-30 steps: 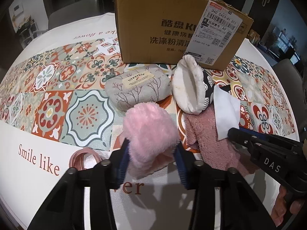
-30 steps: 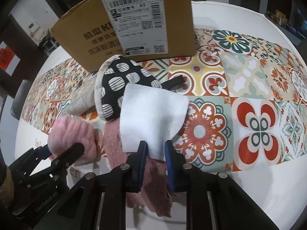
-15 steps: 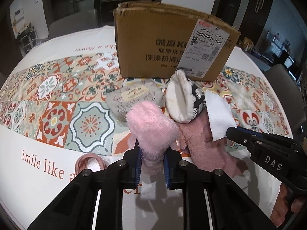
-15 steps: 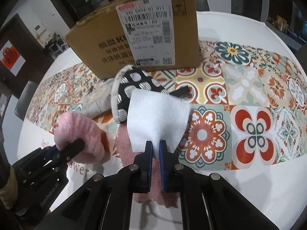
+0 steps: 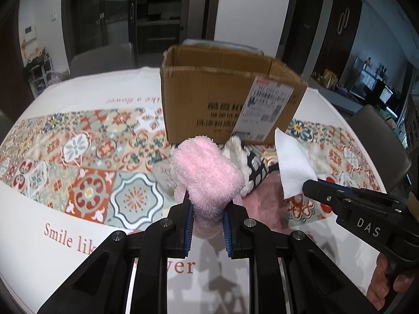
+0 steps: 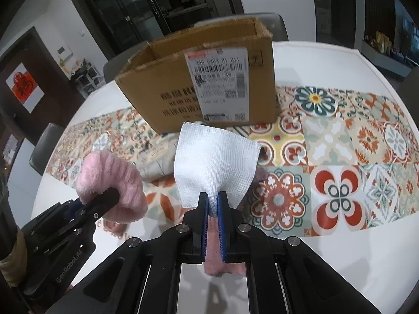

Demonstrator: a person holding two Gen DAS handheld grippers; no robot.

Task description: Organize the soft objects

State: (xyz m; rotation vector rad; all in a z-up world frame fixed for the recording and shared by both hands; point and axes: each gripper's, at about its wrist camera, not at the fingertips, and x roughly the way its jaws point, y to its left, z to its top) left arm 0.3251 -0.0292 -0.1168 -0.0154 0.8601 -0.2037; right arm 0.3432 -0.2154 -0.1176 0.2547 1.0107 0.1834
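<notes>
My left gripper [image 5: 208,209] is shut on a fluffy pink roll [image 5: 207,172] and holds it above the table; it also shows in the right wrist view [image 6: 112,180]. My right gripper [image 6: 212,201] is shut on a white gauze cloth [image 6: 213,162], lifted off the table; the cloth also shows in the left wrist view [image 5: 292,164]. An open cardboard box [image 5: 230,99] stands behind, also in the right wrist view [image 6: 204,83]. A dusty pink towel [image 5: 264,204] lies on the table below. A black-and-white slipper [image 5: 251,162] and a grey pouch [image 6: 154,164] lie before the box.
The round table [image 5: 39,235] carries a patterned tile runner [image 6: 340,157] and white cloth with lettering. Chairs [image 5: 379,136] stand around it. A dark cabinet and doors are behind the box.
Both grippers closed on their items and lifted them off the table, rising and pulling back. The pink roll and white cloth now hang above the pile.
</notes>
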